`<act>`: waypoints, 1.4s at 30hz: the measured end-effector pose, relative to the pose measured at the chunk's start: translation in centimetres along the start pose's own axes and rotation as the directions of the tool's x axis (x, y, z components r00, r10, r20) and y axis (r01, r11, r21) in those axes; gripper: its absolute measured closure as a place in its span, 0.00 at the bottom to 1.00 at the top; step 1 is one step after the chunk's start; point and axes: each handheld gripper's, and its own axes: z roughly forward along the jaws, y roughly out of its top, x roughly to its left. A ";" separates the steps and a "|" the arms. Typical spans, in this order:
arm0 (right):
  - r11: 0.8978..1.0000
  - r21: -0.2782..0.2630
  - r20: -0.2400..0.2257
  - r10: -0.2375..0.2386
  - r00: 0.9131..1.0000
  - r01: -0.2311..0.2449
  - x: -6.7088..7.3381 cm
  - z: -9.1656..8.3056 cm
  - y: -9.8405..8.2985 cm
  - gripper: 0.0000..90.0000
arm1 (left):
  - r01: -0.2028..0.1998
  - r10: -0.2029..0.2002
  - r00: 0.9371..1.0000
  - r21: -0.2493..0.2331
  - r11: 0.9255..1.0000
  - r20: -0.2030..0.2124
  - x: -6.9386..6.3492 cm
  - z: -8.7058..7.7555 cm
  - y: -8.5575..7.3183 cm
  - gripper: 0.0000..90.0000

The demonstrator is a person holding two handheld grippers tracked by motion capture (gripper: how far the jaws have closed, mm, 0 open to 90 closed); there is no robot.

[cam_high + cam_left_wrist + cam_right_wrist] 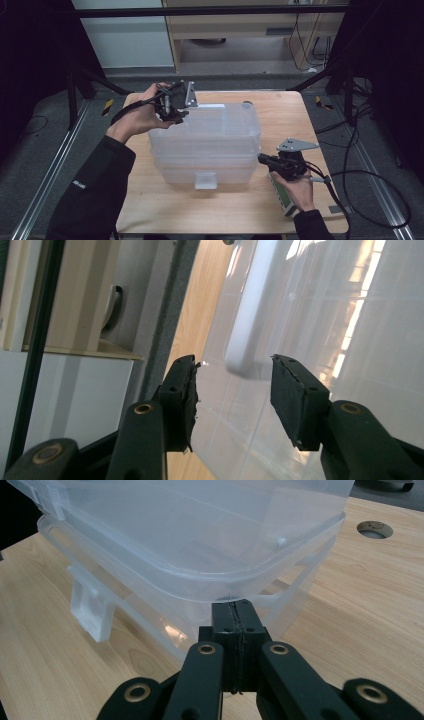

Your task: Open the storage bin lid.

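Note:
A clear plastic storage bin (pixel 205 150) with a clear lid (pixel 215 122) stands in the middle of the wooden table. My left gripper (pixel 177 117) hovers over the lid's far left corner. Its jaws (pixel 235 385) stand open, with nothing between them but the lid (pixel 325 315) and its white clip (pixel 245 325) beyond. My right gripper (pixel 261 159) is at the bin's near right corner. Its jaws (pixel 235 611) are shut together, their tips right against the underside of the lid's rim (pixel 200 592).
A white latch (pixel 205 180) hangs at the bin's front side. A small green and white box (pixel 281 194) lies on the table (pixel 165 210) under the right hand. A round hole (pixel 374 529) sits in the tabletop behind the bin. Cables trail off the table's right side.

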 end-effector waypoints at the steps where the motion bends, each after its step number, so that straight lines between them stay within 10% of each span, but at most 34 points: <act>1: 1.000 0.000 0.000 0.000 1.000 0.000 0.0 0.0 0.0 1.00 | 0.015 -0.015 1.000 -0.007 1.000 -0.002 0.0 -0.4 -0.3 0.59; 15: 1.000 0.006 0.001 -0.002 1.000 0.002 0.0 0.1 0.1 1.00 | 0.122 -0.122 0.992 -0.028 0.992 -0.025 -0.8 -2.4 -4.3 0.64; 25: 1.000 0.010 -0.001 -0.004 1.000 0.004 0.0 0.1 0.1 1.00 | 0.286 -0.291 0.955 -0.085 0.954 -0.053 -2.1 -1.5 -6.9 0.71; 32: 1.000 0.009 -0.002 -0.002 1.000 0.002 0.0 0.1 0.1 1.00 | 0.429 -0.445 0.891 -0.155 0.890 -0.090 -2.7 -1.1 -9.1 0.76; 40: 1.000 0.008 -0.004 -0.003 1.000 0.003 0.0 0.1 0.1 1.00 | 0.581 -0.628 0.767 -0.273 0.767 -0.130 -3.5 -1.5 -12.1 0.79; 42: 1.000 0.009 -0.004 -0.004 1.000 0.004 0.0 0.1 0.1 1.00 | 0.585 -0.634 0.763 -0.286 0.759 -0.122 -3.8 -1.4 -12.7 0.79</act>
